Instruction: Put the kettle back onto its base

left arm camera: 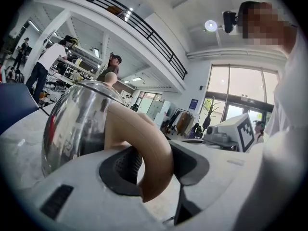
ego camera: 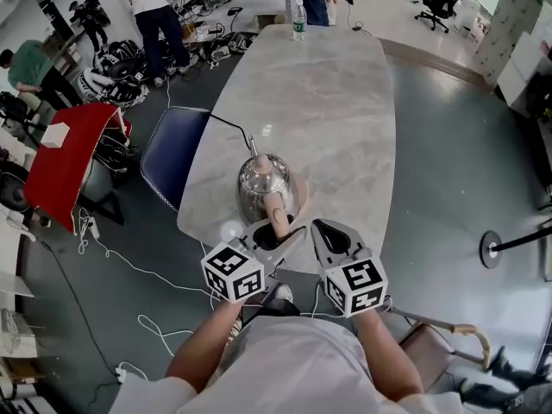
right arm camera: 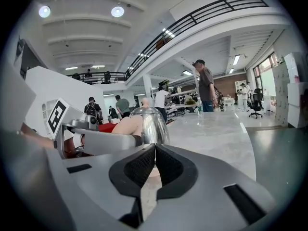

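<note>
A shiny steel kettle [ego camera: 263, 186] with a beige handle [ego camera: 278, 218] is at the near end of the grey marble table [ego camera: 328, 102]. A beige rim [ego camera: 301, 195] shows under its right side; whether the kettle rests on it I cannot tell. My left gripper [ego camera: 289, 231] is shut on the handle [left arm camera: 144, 148], with a dark pad on each side of it and the steel body [left arm camera: 77, 124] just beyond. My right gripper [ego camera: 319, 229] hangs close to the right of the handle. Its pads [right arm camera: 139, 165] meet with nothing between them, and the kettle [right arm camera: 150, 124] stands ahead of it.
A black cord [ego camera: 228, 126] runs over the table's left edge towards the kettle. A water bottle [ego camera: 299, 20] stands at the far end. A blue chair [ego camera: 171, 158] is at the table's left, a red-covered table [ego camera: 65, 158] beyond it. People and cables fill the far floor.
</note>
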The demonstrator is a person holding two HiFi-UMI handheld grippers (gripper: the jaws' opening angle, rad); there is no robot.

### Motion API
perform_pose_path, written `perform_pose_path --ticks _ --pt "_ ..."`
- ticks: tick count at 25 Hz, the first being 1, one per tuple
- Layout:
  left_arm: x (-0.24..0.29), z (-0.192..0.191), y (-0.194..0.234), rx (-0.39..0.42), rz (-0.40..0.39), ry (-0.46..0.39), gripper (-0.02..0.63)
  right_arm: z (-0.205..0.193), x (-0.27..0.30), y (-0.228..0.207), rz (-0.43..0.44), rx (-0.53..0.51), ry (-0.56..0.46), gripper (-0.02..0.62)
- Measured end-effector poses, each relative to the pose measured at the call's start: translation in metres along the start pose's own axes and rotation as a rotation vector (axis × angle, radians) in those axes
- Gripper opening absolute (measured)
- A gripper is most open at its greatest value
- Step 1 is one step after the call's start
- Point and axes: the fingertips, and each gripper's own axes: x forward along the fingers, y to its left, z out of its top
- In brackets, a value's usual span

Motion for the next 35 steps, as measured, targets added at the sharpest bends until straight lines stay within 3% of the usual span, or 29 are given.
perform_pose_path --ticks 16,35 --pt "0.024 0.002 0.027 0.017 -0.108 0.035 0.166 -0.001 0.024 -0.024 -0.1 0.048 0.019 0.005" --pt "0.037 -0.014 0.038 0.043 -0.137 0.084 0.166 -0.014 0.024 -0.029 -0.125 0.076 0.042 0.005"
